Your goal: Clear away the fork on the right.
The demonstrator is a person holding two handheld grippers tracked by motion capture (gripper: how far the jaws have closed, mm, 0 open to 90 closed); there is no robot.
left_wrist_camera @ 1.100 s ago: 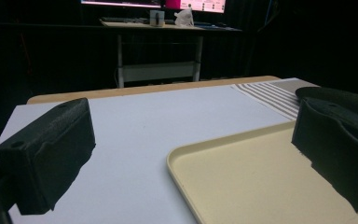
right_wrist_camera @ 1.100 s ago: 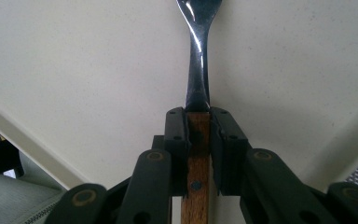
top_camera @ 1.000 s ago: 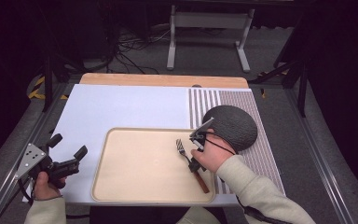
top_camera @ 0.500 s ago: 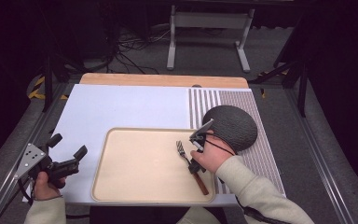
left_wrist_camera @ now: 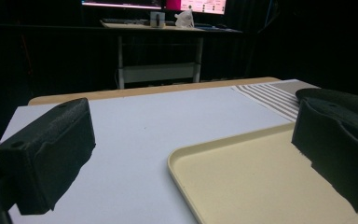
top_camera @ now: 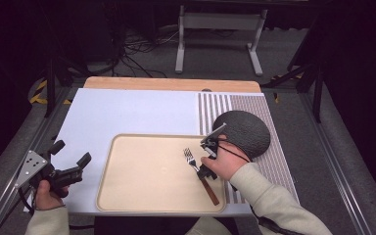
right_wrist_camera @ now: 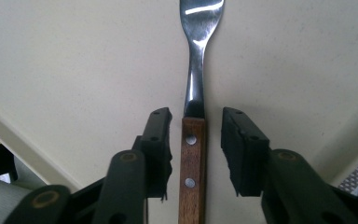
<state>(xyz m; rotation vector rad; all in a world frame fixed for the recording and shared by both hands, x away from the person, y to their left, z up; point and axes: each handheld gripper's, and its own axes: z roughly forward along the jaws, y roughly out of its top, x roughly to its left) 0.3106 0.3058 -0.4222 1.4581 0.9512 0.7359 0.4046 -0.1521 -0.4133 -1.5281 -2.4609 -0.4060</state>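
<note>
Near tray's (top_camera: 127, 196) right edge, we have just been opening right gripper (right_wrist_camera: 196, 140), jaws clear of fork (right_wrist_camera: 193, 154) handle lying flat between them; left gripper (top_camera: 68, 164) spread, idle off tray's left edge.

In the right gripper view the fork (right_wrist_camera: 194, 93) runs off the top edge, so its tines are cut away, and its wooden handle leaves the frame at the bottom. In the high view the right hand (top_camera: 223, 164) covers the middle of the fork's handle at centre right. In the left gripper view the cream tray (left_wrist_camera: 261, 186) is cut off at the bottom and hidden at right behind one of the fingers (left_wrist_camera: 340, 149).
</note>
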